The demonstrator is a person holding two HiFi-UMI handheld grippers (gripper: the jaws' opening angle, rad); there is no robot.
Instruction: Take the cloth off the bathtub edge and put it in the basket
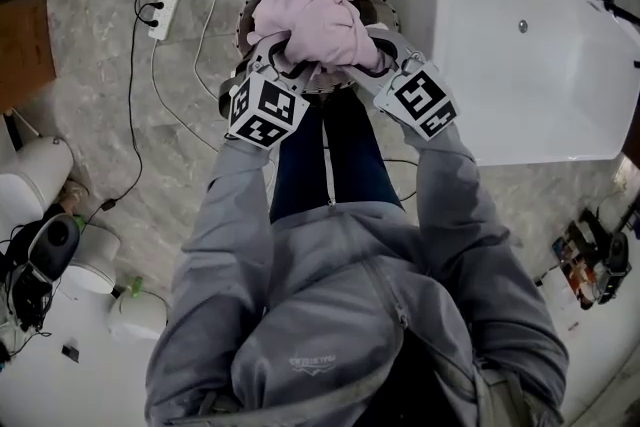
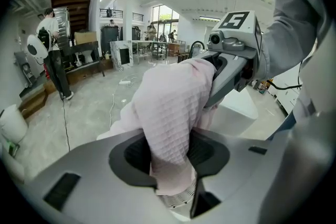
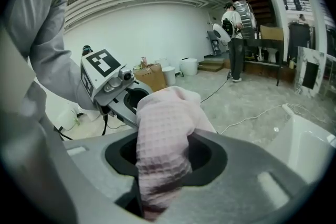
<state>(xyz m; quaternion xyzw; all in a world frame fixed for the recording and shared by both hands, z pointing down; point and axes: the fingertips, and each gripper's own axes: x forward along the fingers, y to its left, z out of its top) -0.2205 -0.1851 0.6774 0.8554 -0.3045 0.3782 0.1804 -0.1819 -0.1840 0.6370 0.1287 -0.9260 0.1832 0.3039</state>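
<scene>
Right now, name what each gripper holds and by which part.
Both hold the pink cloth: left gripper on its left side, right gripper on its right.

Grey zip jacket point(image 1: 330, 315), zip down the centre, small print on the chest, grey sleeves point(image 1: 228, 215). Dark blue trousers point(image 1: 335, 160) at frame centre. Left gripper point(image 1: 272, 63) and right gripper point(image 1: 392, 55) have light grey shells, each with a white cube point(image 1: 265, 108) bearing black square markers. In the left gripper view, grey jaws with dark ribbed pads point(image 2: 207, 152); round lens point(image 2: 214, 38) under the other gripper's cube, upper right. In the right gripper view, same grey shell and dark pads.
</scene>
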